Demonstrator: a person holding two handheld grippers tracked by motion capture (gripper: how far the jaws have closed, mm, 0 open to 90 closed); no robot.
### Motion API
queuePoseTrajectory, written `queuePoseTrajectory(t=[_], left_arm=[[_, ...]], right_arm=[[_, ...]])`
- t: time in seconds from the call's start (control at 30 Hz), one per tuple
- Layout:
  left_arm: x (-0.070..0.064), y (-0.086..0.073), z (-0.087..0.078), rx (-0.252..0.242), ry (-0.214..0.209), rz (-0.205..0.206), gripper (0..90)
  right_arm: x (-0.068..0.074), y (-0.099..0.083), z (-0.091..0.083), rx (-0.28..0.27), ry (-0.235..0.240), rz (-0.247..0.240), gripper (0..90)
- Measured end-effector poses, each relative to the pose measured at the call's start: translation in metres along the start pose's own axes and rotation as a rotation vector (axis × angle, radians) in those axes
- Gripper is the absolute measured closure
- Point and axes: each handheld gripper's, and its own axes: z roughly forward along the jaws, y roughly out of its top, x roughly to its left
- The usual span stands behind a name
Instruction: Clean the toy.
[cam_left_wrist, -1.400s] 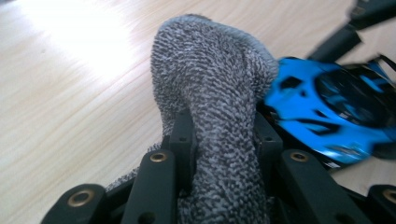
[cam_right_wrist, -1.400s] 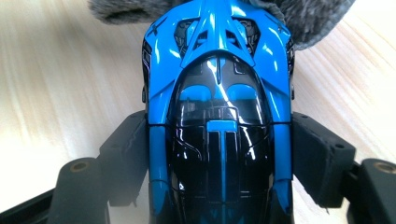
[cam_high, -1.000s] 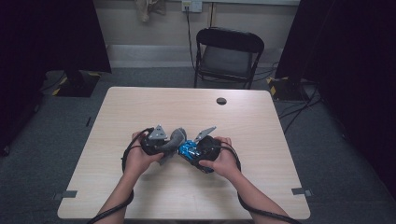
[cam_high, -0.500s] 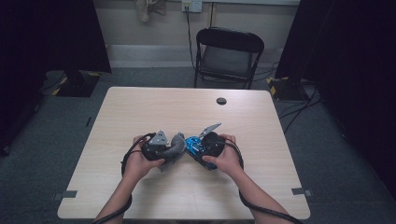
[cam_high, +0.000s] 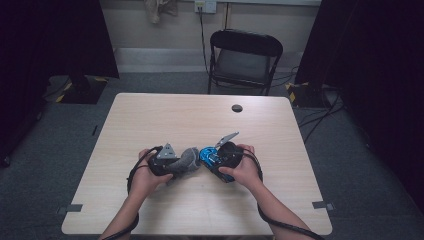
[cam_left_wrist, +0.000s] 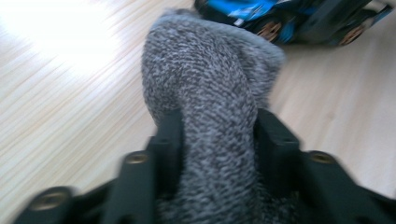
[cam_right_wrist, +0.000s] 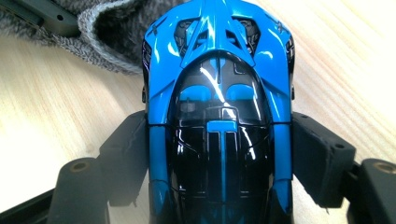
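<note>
At the lower centre of the frame, a grey knitted sock (cam_left_wrist: 205, 121) is clamped in the left tongs (cam_left_wrist: 212, 135) and a blue toy car (cam_right_wrist: 219, 107) in the right tongs (cam_right_wrist: 219, 154), above the counter (cam_high: 150, 120); the glossy car could be squeezed out if gripped off-centre.

Sock (cam_high: 186, 161) left of toy car (cam_high: 208, 156), touching it, both at table (cam_high: 165, 117) near edge, centre. Small disc (cam_high: 237, 108) behind them, well apart, near far edge. Chair (cam_high: 244, 59) behind table.
</note>
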Motion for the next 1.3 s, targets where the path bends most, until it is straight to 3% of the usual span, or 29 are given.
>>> queuePoseTrajectory(t=[0.1,0.2,0.3,0.5,0.57,0.67,0.73,0.77,0.8,0.83,0.87,0.93,1.03,1.07,1.13,1.23,1.3], left_arm=[[0.001,-0.001,-0.004,0.001,0.029,-0.009,26.6],[0.003,-0.007,-0.01,0.033,0.025,-0.011,24.3],[0.006,-0.014,-0.015,0.026,0.013,0.011,23.2],[0.012,-0.021,-0.021,-0.004,0.002,-0.013,22.6],[0.012,-0.021,-0.021,0.012,0.0,-0.015,22.9],[0.012,-0.024,-0.017,0.035,-0.023,-0.011,27.7],[0.013,-0.025,-0.016,0.052,-0.047,-0.006,46.9],[0.014,-0.024,-0.016,0.045,-0.044,-0.024,57.6],[0.016,-0.022,-0.017,0.044,-0.027,-0.051,65.7],[0.018,-0.019,-0.018,0.037,0.001,-0.074,68.1],[0.021,-0.015,-0.02,0.015,0.036,-0.099,69.4],[0.027,-0.007,-0.023,-0.035,0.066,-0.145,70.3],[0.034,0.01,-0.025,-0.074,0.109,-0.165,70.6],[0.035,0.016,-0.024,-0.09,0.106,-0.203,70.5],[0.037,0.025,-0.022,-0.107,0.104,-0.216,70.3],[0.036,0.038,-0.016,-0.127,0.065,-0.244,70.2],[0.032,0.045,-0.011,-0.122,0.049,-0.239,70.2]], right_arm=[[0.0,-0.001,-0.001,-0.002,0.003,0.007,27.3],[-0.001,-0.003,-0.002,-0.005,0.008,0.006,27.3],[0.0,-0.005,-0.003,-0.005,0.013,0.006,27.3],[-0.001,-0.007,-0.004,-0.005,0.014,0.012,27.3],[-0.002,-0.007,-0.005,-0.008,0.014,0.012,27.3],[-0.002,-0.007,-0.007,-0.009,0.017,0.011,27.3],[-0.001,-0.007,-0.008,-0.01,0.017,0.004,27.3],[0.0,-0.007,-0.008,-0.011,0.021,0.003,27.3],[0.0,-0.007,-0.009,-0.01,0.025,0.001,27.3],[0.001,-0.007,-0.009,-0.01,0.03,0.0,27.3],[0.002,-0.007,-0.009,-0.012,0.028,-0.003,27.3],[0.004,-0.006,-0.008,-0.01,0.037,-0.008,27.3],[0.009,-0.004,-0.007,-0.011,0.05,-0.028,27.3],[0.012,-0.003,-0.007,-0.012,0.055,-0.039,27.3],[0.017,-0.001,-0.006,-0.013,0.063,-0.054,27.3],[0.022,0.003,-0.005,-0.017,0.074,-0.072,27.3],[0.026,0.005,-0.003,-0.02,0.077,-0.08,27.3]])
